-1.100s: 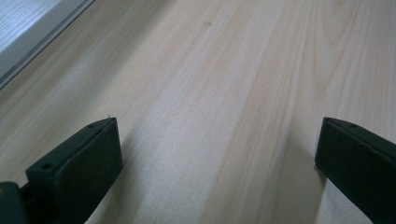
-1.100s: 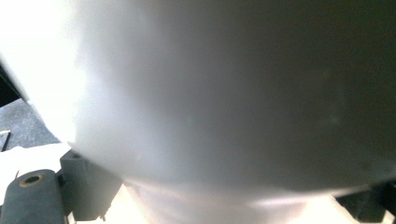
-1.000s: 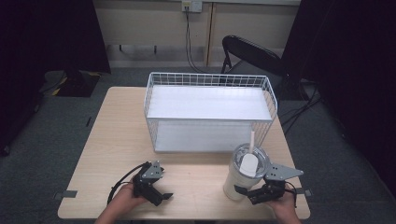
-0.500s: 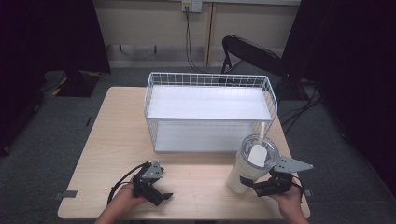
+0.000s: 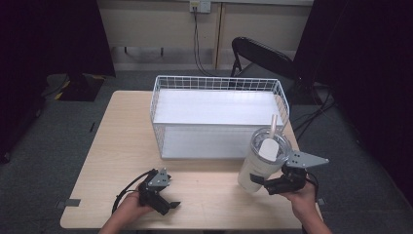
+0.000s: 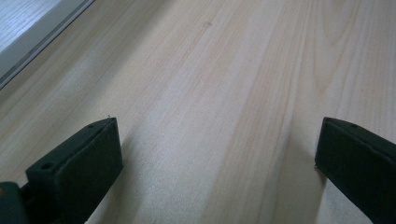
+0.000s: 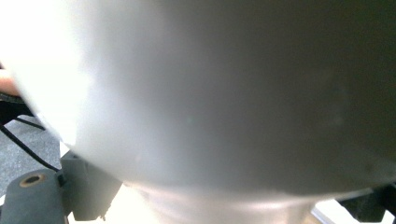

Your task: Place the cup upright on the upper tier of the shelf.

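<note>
Tumbler (image 5: 263,160), tilted with its straw up, sat clamped low in the right tongs (image 5: 272,184) at the table's (image 5: 117,131) 4 o'clock, beside the wire basket (image 5: 218,114), likely bound there. Left tongs (image 5: 163,202) rested apart, empty, at 7 o'clock.

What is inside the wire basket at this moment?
The wire basket holds only a white liner panel on its floor; nothing else is visible. The tumbler covers its front right corner.
</note>
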